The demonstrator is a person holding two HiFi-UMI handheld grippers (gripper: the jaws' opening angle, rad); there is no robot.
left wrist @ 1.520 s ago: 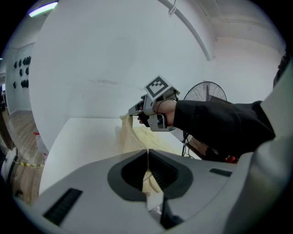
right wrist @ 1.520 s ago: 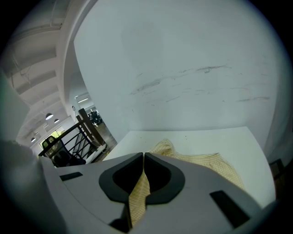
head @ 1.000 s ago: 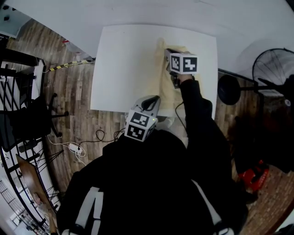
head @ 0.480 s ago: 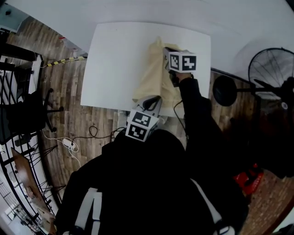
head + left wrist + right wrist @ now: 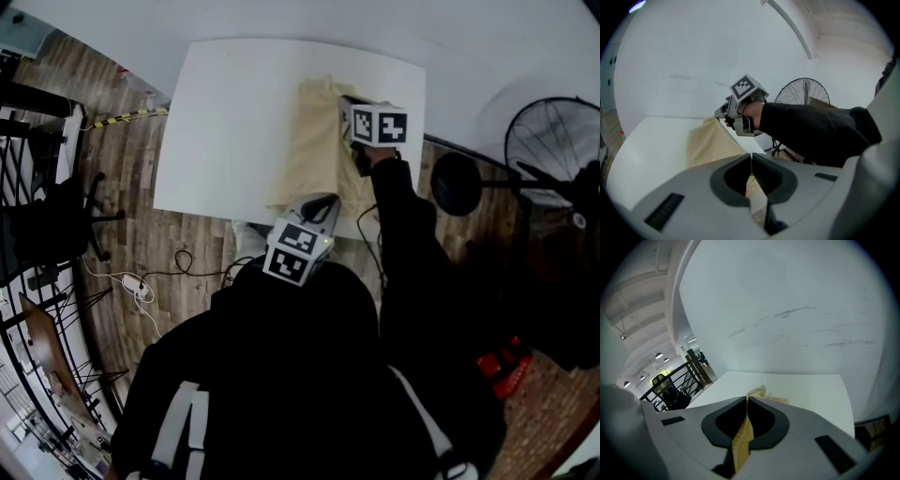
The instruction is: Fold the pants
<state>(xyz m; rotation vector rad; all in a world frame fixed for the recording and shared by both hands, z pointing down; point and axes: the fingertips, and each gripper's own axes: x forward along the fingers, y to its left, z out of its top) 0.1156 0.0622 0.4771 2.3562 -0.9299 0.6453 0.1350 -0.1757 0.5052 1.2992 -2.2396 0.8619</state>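
Pale yellow checked pants (image 5: 314, 150) lie lengthwise on the white table (image 5: 234, 122), near its right side. My left gripper (image 5: 317, 204) is at the table's near edge, shut on the near end of the pants (image 5: 715, 143); cloth shows between its jaws. My right gripper (image 5: 354, 141) is held over the far right part of the pants, shut on a strip of the yellow cloth (image 5: 743, 439). In the left gripper view the right gripper (image 5: 723, 112) sits at the far end of the cloth.
A black standing fan (image 5: 553, 141) and a round black base (image 5: 455, 183) stand right of the table. Black chairs and railing (image 5: 47, 206) are at left. Cables and a power strip (image 5: 141, 281) lie on the wood floor near the table's front.
The pants have been drawn left and spread wider across the table. The left gripper rose slightly toward the table edge; the right gripper stayed near the far right of the cloth.
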